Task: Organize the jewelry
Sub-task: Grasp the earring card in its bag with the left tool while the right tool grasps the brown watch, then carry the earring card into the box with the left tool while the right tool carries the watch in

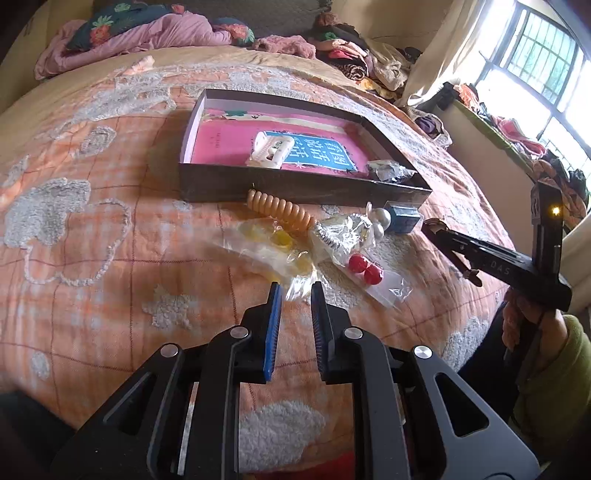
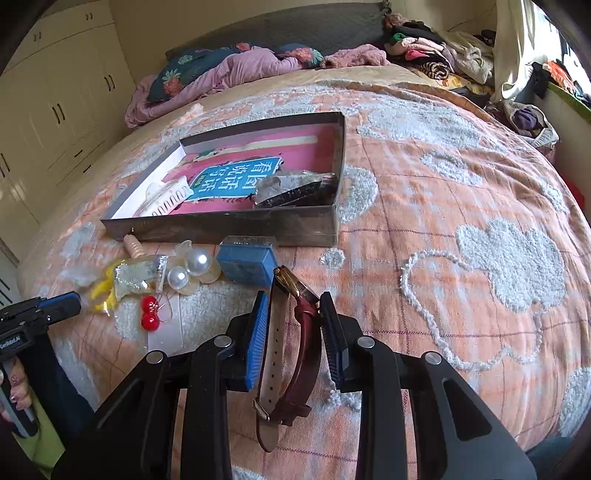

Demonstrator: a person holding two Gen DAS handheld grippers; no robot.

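Observation:
A shallow dark box (image 1: pixel 295 188) (image 2: pixel 221 225) with a pink lining lies on the bed; a cream hair clip (image 1: pixel 271 149) (image 2: pixel 166 201) and a dark bagged item (image 1: pixel 388 170) (image 2: pixel 295 188) lie inside. In front lie an orange spiral hair tie (image 1: pixel 280 210), plastic bags (image 1: pixel 273 251), pearls (image 2: pixel 192 267), red cherry earrings (image 1: pixel 365 269) (image 2: pixel 149 314) and a blue box (image 1: pixel 402 218) (image 2: pixel 245 264). My right gripper (image 2: pixel 293 299) (image 1: pixel 432 225) is shut on a maroon-strapped watch (image 2: pixel 295 354), above the bed near the blue box. My left gripper (image 1: pixel 295 291) is open, empty, just before the bags.
The bed has an orange quilt (image 2: pixel 443 221) with white fluffy patches. Pillows and a purple blanket (image 1: pixel 147 33) lie at the head, heaped clothes (image 1: pixel 362 55) at the far right. Cupboards (image 2: pixel 55 110) stand on the left, a window (image 1: pixel 535 55) on the right.

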